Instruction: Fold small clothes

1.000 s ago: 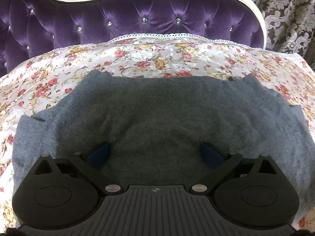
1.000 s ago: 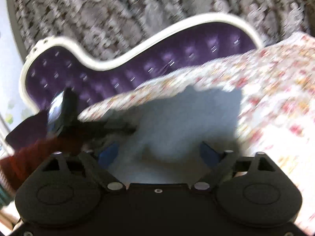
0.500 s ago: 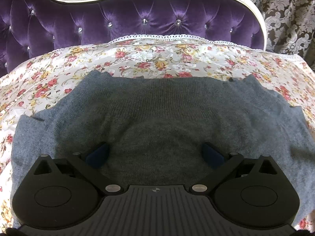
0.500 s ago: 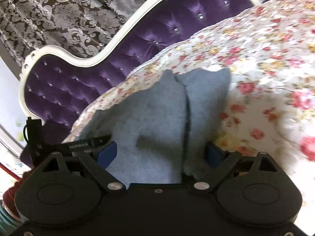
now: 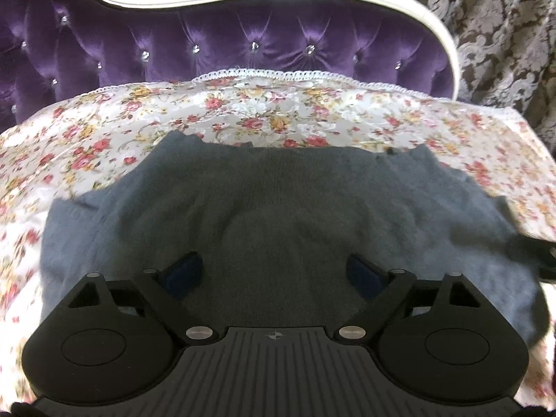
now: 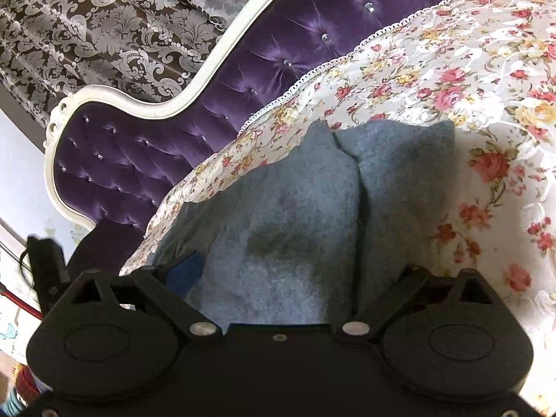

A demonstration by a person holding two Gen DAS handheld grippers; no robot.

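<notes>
Left claw (image 5: pixel 274 272) wide open over grey sweater (image 5: pixel 278 201).

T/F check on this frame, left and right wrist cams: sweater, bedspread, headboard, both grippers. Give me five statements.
1. The grey sweater lies on a floral bedspread. True.
2. The headboard is green leather. False: it is tufted purple with a white frame.
3. The left gripper is open, its jaws spread over the sweater. True.
4. The right gripper is clamped shut on a sock. False: its jaws stand apart over the sweater, and no sock shows.
5. Patterned damask fabric hangs behind the headboard. True.
</notes>
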